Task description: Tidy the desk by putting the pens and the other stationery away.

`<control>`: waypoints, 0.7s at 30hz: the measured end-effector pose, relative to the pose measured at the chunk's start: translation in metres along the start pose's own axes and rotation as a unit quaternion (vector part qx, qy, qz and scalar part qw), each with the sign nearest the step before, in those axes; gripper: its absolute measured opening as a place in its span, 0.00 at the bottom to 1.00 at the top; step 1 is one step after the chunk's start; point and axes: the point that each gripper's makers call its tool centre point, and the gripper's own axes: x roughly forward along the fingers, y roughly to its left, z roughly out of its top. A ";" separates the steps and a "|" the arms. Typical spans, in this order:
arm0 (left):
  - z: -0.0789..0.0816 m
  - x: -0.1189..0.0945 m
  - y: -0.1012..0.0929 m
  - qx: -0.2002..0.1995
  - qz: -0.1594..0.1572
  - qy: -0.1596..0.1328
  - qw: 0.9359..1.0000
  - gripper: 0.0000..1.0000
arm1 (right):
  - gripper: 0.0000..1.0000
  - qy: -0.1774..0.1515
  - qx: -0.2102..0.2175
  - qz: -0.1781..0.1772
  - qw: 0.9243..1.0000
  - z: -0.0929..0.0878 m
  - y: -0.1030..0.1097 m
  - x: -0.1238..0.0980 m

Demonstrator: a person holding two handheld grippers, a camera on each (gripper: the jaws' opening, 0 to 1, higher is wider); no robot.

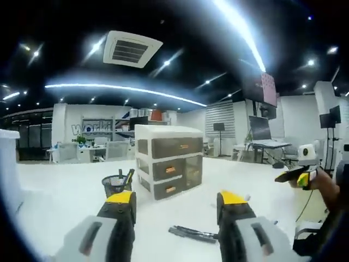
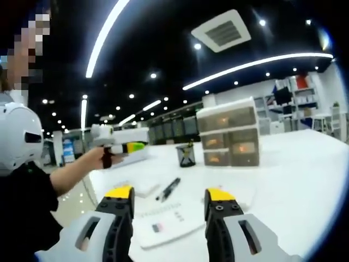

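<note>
Presently on the white counter [image 1: 65, 191]: one three-drawer unit [image 1: 169, 161]; one mesh pen cup [image 1: 116, 184] just beside it, with a pen or two standing in it; one dark pen [image 1: 192, 233] lying flat nearer the left gripper [image 1: 175, 210]; one dark pen [image 2: 168, 189] by a notepad [image 2: 163, 221], ahead of the right gripper [image 2: 169, 204]. Both sets of jaws stand apart, holding nothing. Pens: likely light, stiff, smooth, prone to roll; best pinched mid-barrel, across the length. Notepad: thin, flat, probably needs lifting at an edge. Exact pen count in the cup cannot be told.
</note>
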 end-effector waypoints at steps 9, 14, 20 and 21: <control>-0.012 -0.042 -0.010 0.014 0.015 0.000 1.000 0.62 | 0.51 -0.004 0.008 -0.001 1.000 0.003 -0.006 -0.004; -0.024 -0.059 -0.028 0.016 0.000 0.013 1.000 0.63 | 0.52 0.000 0.011 -0.005 1.000 0.001 -0.010 -0.006; -0.043 -0.078 -0.049 0.031 -0.004 0.040 0.999 0.63 | 0.55 0.013 0.019 -0.006 1.000 -0.003 -0.012 -0.007; -0.044 -0.080 -0.049 0.029 -0.003 0.039 0.999 0.63 | 0.55 0.014 0.019 -0.007 1.000 -0.004 -0.013 -0.007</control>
